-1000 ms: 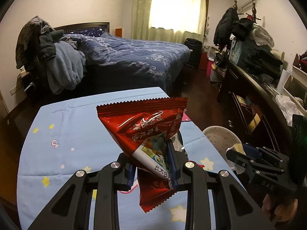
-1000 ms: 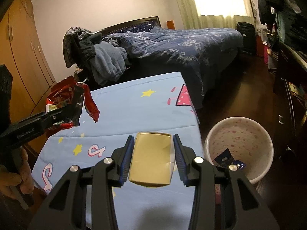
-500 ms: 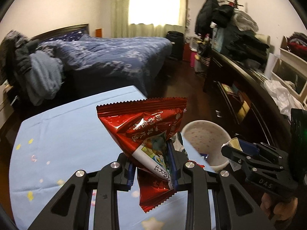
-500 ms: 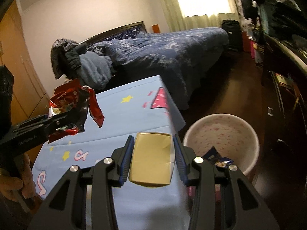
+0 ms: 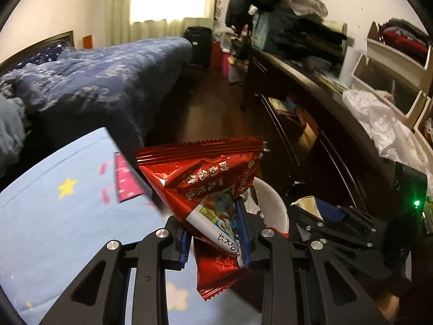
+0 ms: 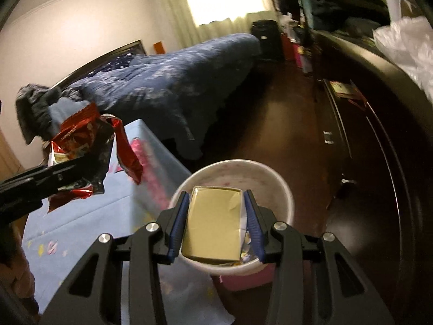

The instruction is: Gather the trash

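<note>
Swinging off the blue star-print surface (image 5: 54,216), both grippers now hang at its edge, where a second ago the cloth filled the lower half of each view. The white waste bin (image 6: 281,189), earlier off at 4 o'clock in the right wrist view, now sits dead centre under the right gripper (image 6: 216,224). That gripper's blue pads are closed on the sides of a gold carton (image 6: 213,224), held flat above the bin's mouth, with scraps of wrapper visible inside at 5 o'clock. In the left wrist view, the left gripper (image 5: 213,233) pinches a crumpled red snack bag (image 5: 200,173) at its narrow waist, the printed top fanning up toward 12 o'clock and a red tail dangling below the pads. The bin's rim peeks out behind the bag at 3 o'clock, partly hidden by it. The right gripper's black frame crosses the left view at 4 o'clock, between the bag and the dark dresser (image 5: 311,108). A bed with a navy quilt (image 6: 167,86) lies at 11 o'clock, a bare strip of dark wooden floor (image 6: 284,124) running between it and the dresser. A white plastic sheet (image 5: 379,122) lies on the dresser top at 2 o'clock.
</note>
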Tool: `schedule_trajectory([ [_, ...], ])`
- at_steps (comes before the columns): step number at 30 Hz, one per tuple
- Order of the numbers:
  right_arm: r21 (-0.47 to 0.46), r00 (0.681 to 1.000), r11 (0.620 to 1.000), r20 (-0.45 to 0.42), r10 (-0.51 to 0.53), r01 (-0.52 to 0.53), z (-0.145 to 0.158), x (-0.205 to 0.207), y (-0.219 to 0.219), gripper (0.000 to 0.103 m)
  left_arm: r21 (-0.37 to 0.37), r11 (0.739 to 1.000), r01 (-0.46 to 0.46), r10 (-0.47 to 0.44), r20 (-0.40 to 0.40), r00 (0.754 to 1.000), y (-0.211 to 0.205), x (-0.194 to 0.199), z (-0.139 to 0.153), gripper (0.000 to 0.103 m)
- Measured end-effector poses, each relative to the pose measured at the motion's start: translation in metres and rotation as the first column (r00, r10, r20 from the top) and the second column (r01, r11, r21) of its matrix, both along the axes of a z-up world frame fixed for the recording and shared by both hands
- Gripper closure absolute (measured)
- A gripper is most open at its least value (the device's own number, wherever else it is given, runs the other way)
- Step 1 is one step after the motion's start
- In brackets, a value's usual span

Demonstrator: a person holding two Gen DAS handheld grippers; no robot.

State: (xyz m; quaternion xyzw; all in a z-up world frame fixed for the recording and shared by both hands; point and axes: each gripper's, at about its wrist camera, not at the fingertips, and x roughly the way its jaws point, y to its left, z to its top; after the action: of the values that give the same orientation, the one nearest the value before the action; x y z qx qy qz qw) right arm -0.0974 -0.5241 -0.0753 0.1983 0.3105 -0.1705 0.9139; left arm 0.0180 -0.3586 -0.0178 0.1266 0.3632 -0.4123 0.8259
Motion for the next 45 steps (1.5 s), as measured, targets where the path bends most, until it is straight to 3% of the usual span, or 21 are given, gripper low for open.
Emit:
schedule_trajectory([
  [5, 0.013, 1.000, 1.000, -0.021, -0.012, 0.012, -0.018, 0.019, -0.016, 0.061, 0.013, 1.000, 0.022, -0.022, -0.041, 0.999, -0.034, 0.013, -0.013, 0.072],
  [10, 0.017, 0.999, 1.000, -0.035, -0.024, 0.024, -0.032, 0.032, -0.024, 0.056, 0.017, 0.999, 0.034, -0.033, -0.059, 0.998, -0.048, 0.021, -0.023, 0.063],
  [15, 0.014, 0.999, 0.999, -0.032, -0.032, 0.032, -0.036, 0.036, -0.027, 0.046, 0.001, 0.999, 0.038, -0.038, -0.057, 0.998, -0.053, 0.024, -0.022, 0.038],
  [18, 0.008, 0.999, 0.999, -0.034, -0.036, 0.037, -0.036, 0.037, -0.026, 0.043, -0.001, 0.999, 0.043, -0.043, -0.057, 0.997, -0.055, 0.025, -0.022, 0.032],
  [27, 0.010, 0.998, 0.999, -0.022, -0.053, 0.053, -0.028, 0.026, -0.024, 0.042, -0.025, 0.999, 0.038, -0.039, -0.053, 0.998, -0.047, 0.026, -0.014, 0.027],
  [34, -0.006, 0.999, 0.999, 0.013, -0.038, 0.039, -0.005, 0.011, -0.009, 0.038, -0.064, 0.998, -0.021, 0.021, -0.010, 1.000, -0.003, 0.019, 0.005, 0.023],
  [37, -0.038, 0.999, 0.999, 0.043, -0.014, 0.016, 0.012, 0.007, 0.009, 0.033, -0.063, 0.993, -0.101, 0.104, 0.048, 0.993, 0.031, 0.017, 0.013, 0.020],
  [41, -0.061, 0.995, 0.997, 0.080, 0.054, -0.049, 0.032, 0.009, 0.045, 0.029, -0.072, 0.971, -0.227, 0.233, 0.096, 0.968, 0.082, 0.015, 0.020, 0.012],
  [45, -0.064, 0.984, 0.989, 0.107, 0.140, -0.133, 0.045, 0.018, 0.091, 0.026, -0.097, 0.941, -0.325, 0.334, 0.096, 0.938, 0.138, 0.012, 0.026, 0.008],
])
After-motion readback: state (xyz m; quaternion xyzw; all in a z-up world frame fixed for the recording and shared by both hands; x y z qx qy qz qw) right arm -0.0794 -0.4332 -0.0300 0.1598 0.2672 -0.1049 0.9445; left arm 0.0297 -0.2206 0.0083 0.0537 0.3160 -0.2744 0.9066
